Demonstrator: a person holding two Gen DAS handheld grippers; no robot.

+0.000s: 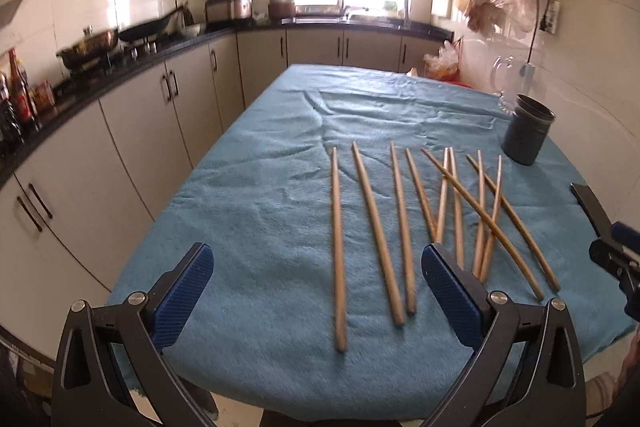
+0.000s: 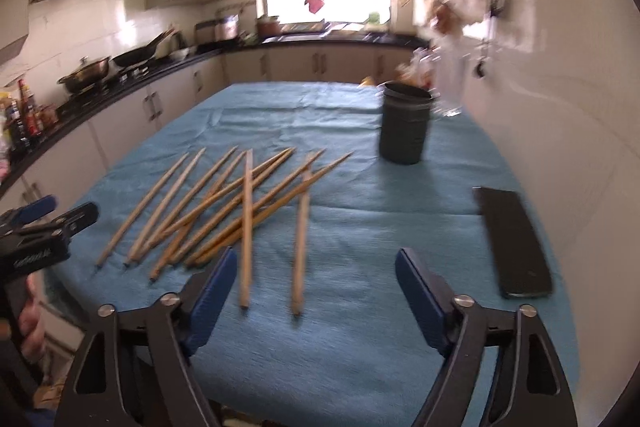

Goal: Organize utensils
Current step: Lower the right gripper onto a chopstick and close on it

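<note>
Currently, the left gripper [image 1: 318, 281] is held with its jaws wide apart above the near edge of a table covered by a blue cloth [image 1: 256, 195]. Nothing is clamped between its blue pads [image 1: 182, 297]. Wooden chopsticks [image 1: 380, 223] are laid out on the cloth just ahead of this gripper: three lie singly between the lines of its jaws, and the remainder are crossed in a loose pile ahead of and beyond its right jaw.

The right gripper [image 2: 316, 285] is likewise seen with jaws apart and nothing gripped. Two chopsticks [image 2: 246, 227] lie on the cloth directly ahead, between its jaws, while the crossed pile is spread ahead and to its left. A dark cylindrical holder [image 2: 405, 125] stands upright well ahead, slightly to the right. A flat black phone [image 2: 514, 241] lies on the cloth to the right of its right jaw.
</note>
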